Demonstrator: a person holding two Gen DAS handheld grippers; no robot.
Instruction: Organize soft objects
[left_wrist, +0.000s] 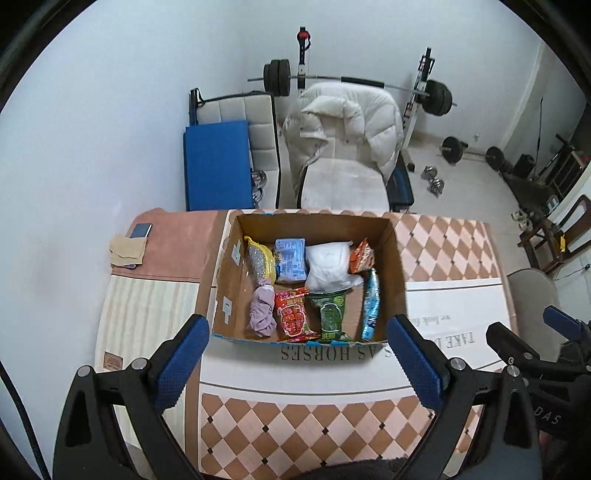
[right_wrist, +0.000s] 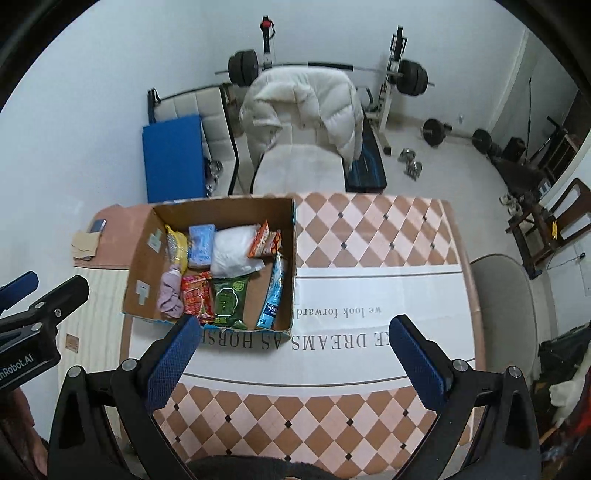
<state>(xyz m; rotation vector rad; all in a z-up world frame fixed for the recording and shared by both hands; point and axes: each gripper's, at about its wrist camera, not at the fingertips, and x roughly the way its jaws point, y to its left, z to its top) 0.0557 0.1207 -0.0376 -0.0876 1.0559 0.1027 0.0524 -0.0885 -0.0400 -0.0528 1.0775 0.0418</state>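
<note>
Left wrist view: soft packets packed in the box

Cardboard box (left_wrist: 395, 258) sits on the checked tabletop (left_wrist: 295, 435), holding a lilac cloth (left_wrist: 261, 314), red snack pack (left_wrist: 293, 317), green pack (left_wrist: 330, 317) and white bag (left_wrist: 328, 266). Tabletop print reads "AS HORSES". Left tongs (left_wrist: 299, 354) and right tongs (right_wrist: 291, 350) gape wide, empty

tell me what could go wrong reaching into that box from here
The packets sit packed edge to edge in the cardboard box, so closing on the red snack pack may also pinch the purple cloth or green pack. The open left gripper hovers at the near wall and could catch it, dragging the light box.
</note>
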